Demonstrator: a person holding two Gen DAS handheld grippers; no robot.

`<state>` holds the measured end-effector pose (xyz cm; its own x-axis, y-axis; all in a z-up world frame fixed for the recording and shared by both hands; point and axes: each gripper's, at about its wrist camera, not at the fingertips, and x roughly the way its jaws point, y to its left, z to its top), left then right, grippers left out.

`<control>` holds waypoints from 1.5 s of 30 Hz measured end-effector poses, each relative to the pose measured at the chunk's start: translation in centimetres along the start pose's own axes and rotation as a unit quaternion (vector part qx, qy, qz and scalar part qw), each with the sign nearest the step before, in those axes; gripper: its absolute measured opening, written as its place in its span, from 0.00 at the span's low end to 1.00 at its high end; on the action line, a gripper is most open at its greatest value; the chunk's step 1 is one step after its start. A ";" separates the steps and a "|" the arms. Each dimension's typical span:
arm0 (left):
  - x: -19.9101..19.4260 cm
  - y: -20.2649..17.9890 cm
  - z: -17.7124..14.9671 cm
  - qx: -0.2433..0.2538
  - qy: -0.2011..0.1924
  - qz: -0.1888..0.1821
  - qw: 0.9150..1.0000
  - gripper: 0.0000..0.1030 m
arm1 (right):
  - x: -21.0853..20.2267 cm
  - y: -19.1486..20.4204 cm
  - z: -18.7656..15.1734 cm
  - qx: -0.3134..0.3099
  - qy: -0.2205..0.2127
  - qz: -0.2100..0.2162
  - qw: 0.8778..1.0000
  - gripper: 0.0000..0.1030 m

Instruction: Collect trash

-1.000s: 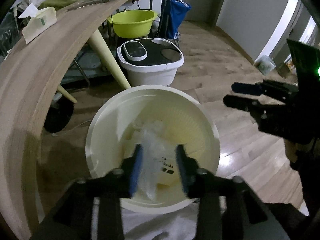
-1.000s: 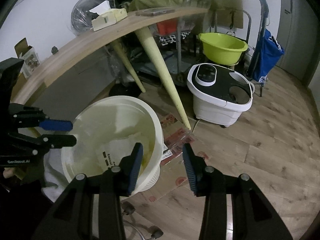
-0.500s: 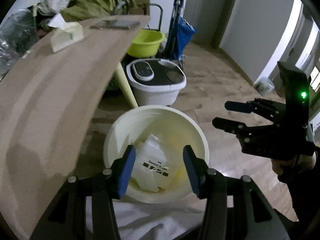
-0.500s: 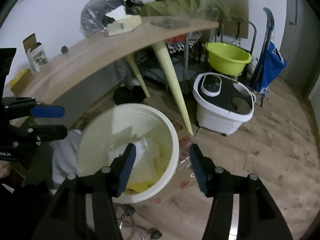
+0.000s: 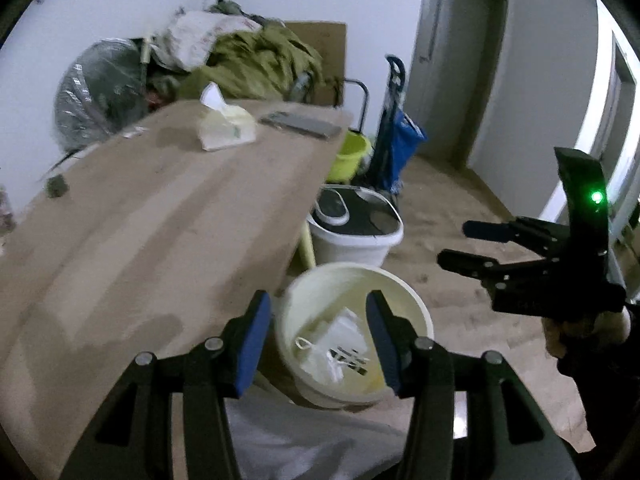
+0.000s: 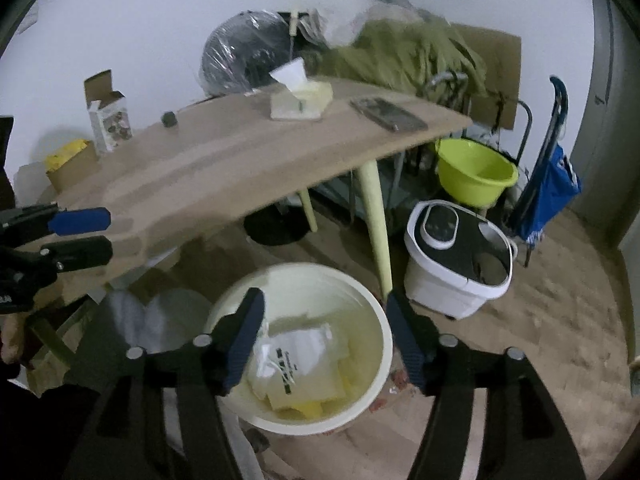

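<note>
A cream trash bin [image 5: 416, 312] [image 6: 376, 320] stands on the floor beside the wooden table [image 5: 160, 220] [image 6: 240, 160]. Clear plastic wrappers [image 5: 340, 344] [image 6: 300, 356] with black print and yellow scraps lie inside it. My left gripper [image 5: 318, 344] is open and empty, raised above the bin at the table's edge; it also shows in the right wrist view [image 6: 80, 234]. My right gripper [image 6: 326, 340] is open and empty above the bin; it also shows in the left wrist view [image 5: 468, 244].
A tissue pack [image 5: 226, 130] [image 6: 300, 100], a grey flat device [image 5: 300, 124] [image 6: 388, 114], a small dark object [image 6: 169, 119] and boxes [image 6: 108, 118] lie on the table. A white and black appliance [image 6: 456, 256], green basin [image 6: 476, 170] and blue cart [image 6: 548, 184] stand on the floor.
Both grippers have risen away from the bin, so the table top has come into view. The left gripper let the wrapper go into the bin and opened wider. The right opened wider too.
</note>
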<state>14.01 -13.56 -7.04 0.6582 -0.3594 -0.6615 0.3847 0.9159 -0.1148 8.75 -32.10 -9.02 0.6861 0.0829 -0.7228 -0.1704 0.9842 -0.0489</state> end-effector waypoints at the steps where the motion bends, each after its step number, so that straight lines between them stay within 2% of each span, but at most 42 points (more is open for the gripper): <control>1: -0.6 0.3 -0.1 -0.003 -0.010 0.006 1.000 0.48 | -0.3 0.4 0.4 -0.003 -0.003 0.002 1.000 0.70; 4: -2.5 1.5 -0.2 -0.016 -0.037 0.028 0.999 0.49 | -1.4 1.8 1.8 -0.016 -0.015 0.022 1.000 0.76; 6: -3.2 2.4 -0.1 -0.029 -0.044 0.032 0.998 0.60 | -2.1 2.7 2.6 -0.027 -0.023 0.024 0.999 0.77; 7: -3.8 2.9 -0.1 -0.040 -0.051 0.033 0.997 0.70 | -2.3 3.0 2.9 -0.032 -0.026 0.025 0.999 0.78; 8: -4.1 3.3 -0.1 -0.046 -0.056 0.036 0.997 0.74 | -2.7 3.6 3.3 -0.038 -0.030 0.027 0.998 0.78; 15: -7.4 5.7 -0.2 -0.072 -0.102 0.085 0.989 0.82 | -4.6 6.5 6.1 -0.069 -0.065 0.039 0.995 0.79; 18: -8.8 6.6 -0.5 -0.077 -0.124 0.113 0.983 0.84 | -5.3 7.7 7.2 -0.080 -0.078 0.046 0.993 0.79; 20: -9.8 7.0 -0.6 -0.080 -0.138 0.134 0.978 0.90 | -5.9 8.3 7.8 -0.090 -0.086 0.050 0.991 0.79; 22: -10.5 7.5 -0.8 -0.083 -0.142 0.157 0.974 0.91 | -6.6 9.1 8.4 -0.098 -0.097 0.053 0.989 0.79; 31: -13.7 8.6 -1.1 -0.078 -0.179 0.215 0.957 0.98 | -8.5 10.8 9.8 -0.110 -0.124 0.075 0.983 0.85; 40: -13.4 8.3 -1.2 -0.089 -0.180 0.198 0.959 0.98 | -7.4 9.9 9.3 -0.097 -0.111 0.079 0.986 0.85; 45: -12.7 7.6 -0.9 -0.079 -0.178 0.205 0.959 0.98 | -6.7 8.8 9.0 -0.089 -0.106 0.077 0.987 0.85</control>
<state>8.03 -1.87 -0.15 0.9237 0.0244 -0.3823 -0.0380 0.9989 -0.0281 9.03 -22.57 1.56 0.7717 0.2783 -0.5718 -0.3928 0.9157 -0.0844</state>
